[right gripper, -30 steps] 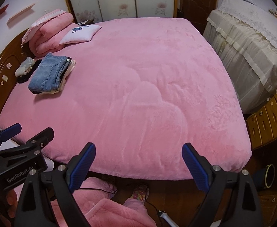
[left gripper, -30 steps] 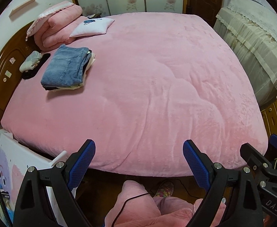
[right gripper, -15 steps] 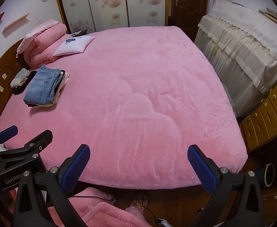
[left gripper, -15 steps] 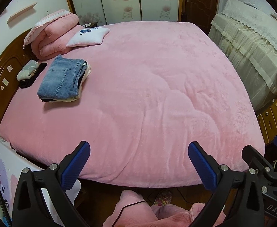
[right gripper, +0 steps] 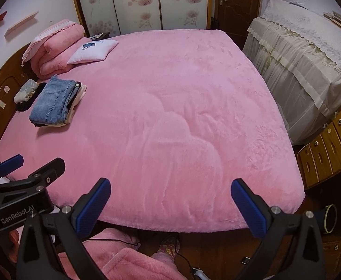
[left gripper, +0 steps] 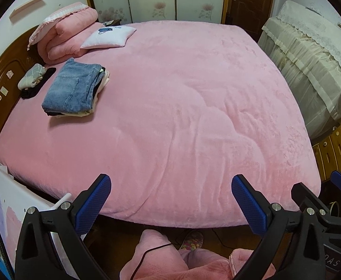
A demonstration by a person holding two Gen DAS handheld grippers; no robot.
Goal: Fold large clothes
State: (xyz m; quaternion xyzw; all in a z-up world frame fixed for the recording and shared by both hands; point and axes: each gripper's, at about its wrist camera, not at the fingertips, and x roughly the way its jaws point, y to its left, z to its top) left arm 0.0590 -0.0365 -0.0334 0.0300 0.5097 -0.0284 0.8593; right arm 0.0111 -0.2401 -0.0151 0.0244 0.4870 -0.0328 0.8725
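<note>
Both grippers higher and farther back from bed (left gripper: 193, 107) than second ago. Left gripper (left gripper: 171, 201) and right gripper (right gripper: 170, 204): jaws spread wider, holding nothing. Folded stack, jeans (left gripper: 73, 88) on top, sits near headboard (left gripper: 0, 86). Fold likely complete; no unfolded garment in view.

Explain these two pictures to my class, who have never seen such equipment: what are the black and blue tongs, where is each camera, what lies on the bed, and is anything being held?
A person holds a two-finger gripper in each hand. Each carries a wide-angle camera looking along its blue-padded fingers. One picture comes from the left gripper, the other from the right gripper. Both are open and hold nothing.

On the pink bed lies a pile of folded clothes with jeans on top, near the wooden headboard. Beside it are a small grey bundle, a rolled pink quilt and a white pillow.
</note>
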